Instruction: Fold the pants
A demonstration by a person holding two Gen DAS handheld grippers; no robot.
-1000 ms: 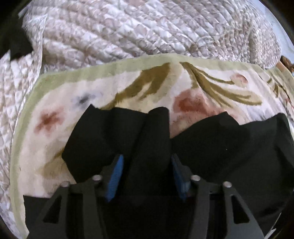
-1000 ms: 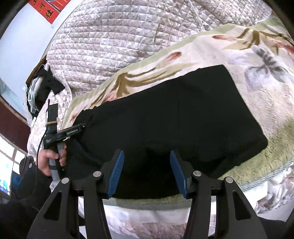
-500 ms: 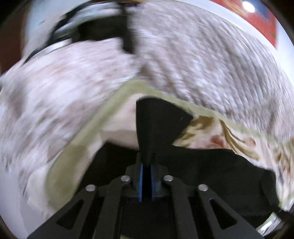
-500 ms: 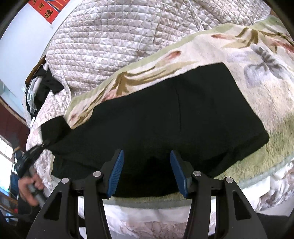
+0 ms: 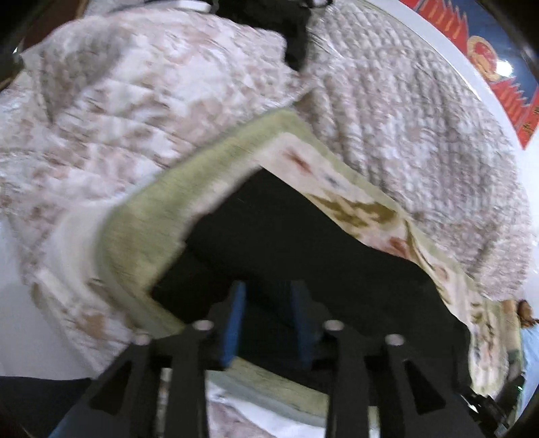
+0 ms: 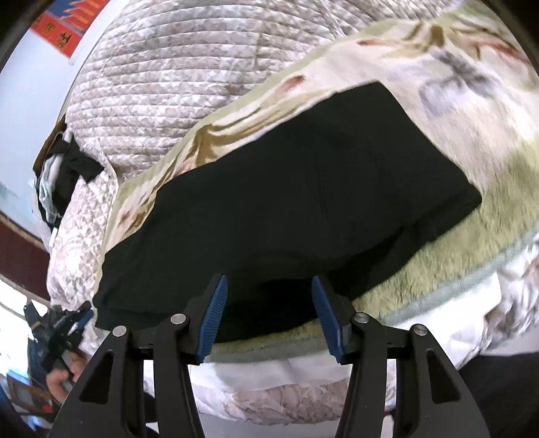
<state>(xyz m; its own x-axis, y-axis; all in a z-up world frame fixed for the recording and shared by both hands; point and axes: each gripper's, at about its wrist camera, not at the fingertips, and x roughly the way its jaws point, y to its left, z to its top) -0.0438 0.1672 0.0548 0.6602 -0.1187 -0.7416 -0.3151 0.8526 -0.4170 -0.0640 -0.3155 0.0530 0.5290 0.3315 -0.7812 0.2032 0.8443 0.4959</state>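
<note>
Black pants (image 6: 286, 188) lie on a floral blanket (image 6: 471, 101) over a quilted bed (image 6: 161, 77). Red wall poster (image 6: 64, 23), writing unreadable. Left tool (image 5: 267, 320) opening, nothing pinched; right tool (image 6: 267, 313) released.

So the black fabric pants (image 6: 296, 188) lie flat on a floral plush blanket (image 6: 471, 236), which sits on top of a quilted patterned bedspread (image 6: 161, 77). The right gripper (image 6: 269, 313) hangs over the pants' near edge. The left gripper (image 6: 72, 323) is off past their left end, and a dark clothes pile (image 6: 64, 175) lies behind that end.

Black pants (image 6: 303, 188); floral cream blanket (image 6: 454, 67), green-edged.
</note>
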